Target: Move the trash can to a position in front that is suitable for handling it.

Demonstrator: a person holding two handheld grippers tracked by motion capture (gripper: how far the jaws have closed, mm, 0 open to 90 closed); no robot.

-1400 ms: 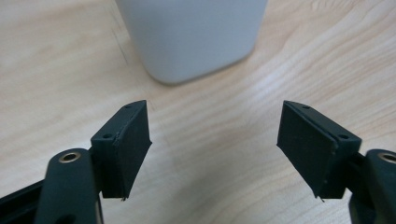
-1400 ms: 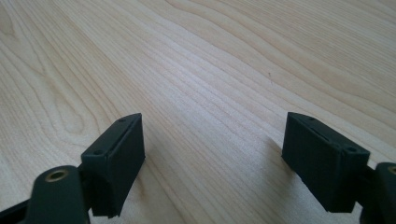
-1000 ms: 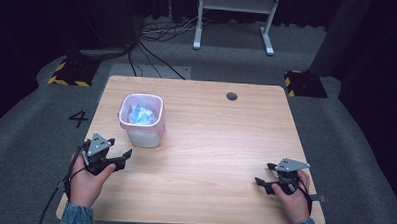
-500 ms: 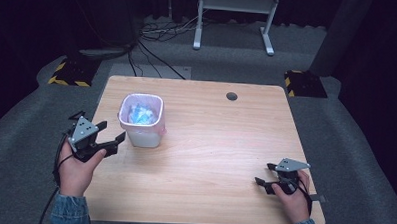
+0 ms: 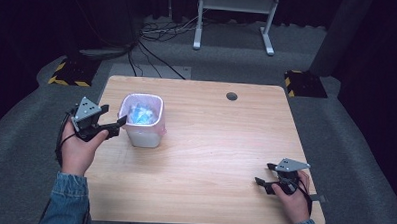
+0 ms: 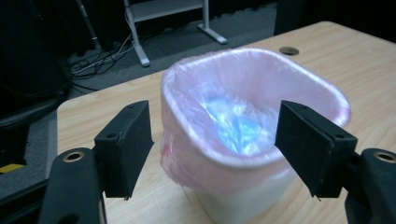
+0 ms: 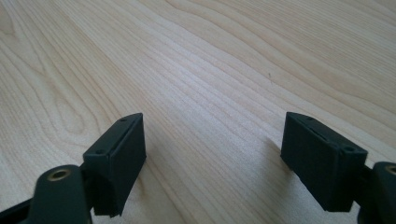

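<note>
A small white bin (image 5: 144, 132) with a pink liner stands on the left part of the wooden table (image 5: 220, 143), and something crumpled and light blue (image 5: 139, 115) lies inside it. My left gripper (image 5: 114, 115) hovers open just left of the bin's rim, raised off the table and pointing at it. In the left gripper view the bin (image 6: 243, 182) lies ahead between the wide jaws of that gripper (image 6: 215, 147), untouched. My right gripper (image 5: 264, 175) rests open near the table's front right corner, with bare wood between the jaws of that gripper (image 7: 212, 158).
A round cable hole (image 5: 231, 96) sits near the table's far edge. Beyond the table are grey floor mats, loose cables (image 5: 159, 33) and a white metal stand (image 5: 235, 18). Yellow-and-black striped blocks (image 5: 68, 72) lie on the floor off both far corners.
My left hand has risen off the table and swung out to the left, and now points at the bin's rim from the side. The right hand has kept still.
</note>
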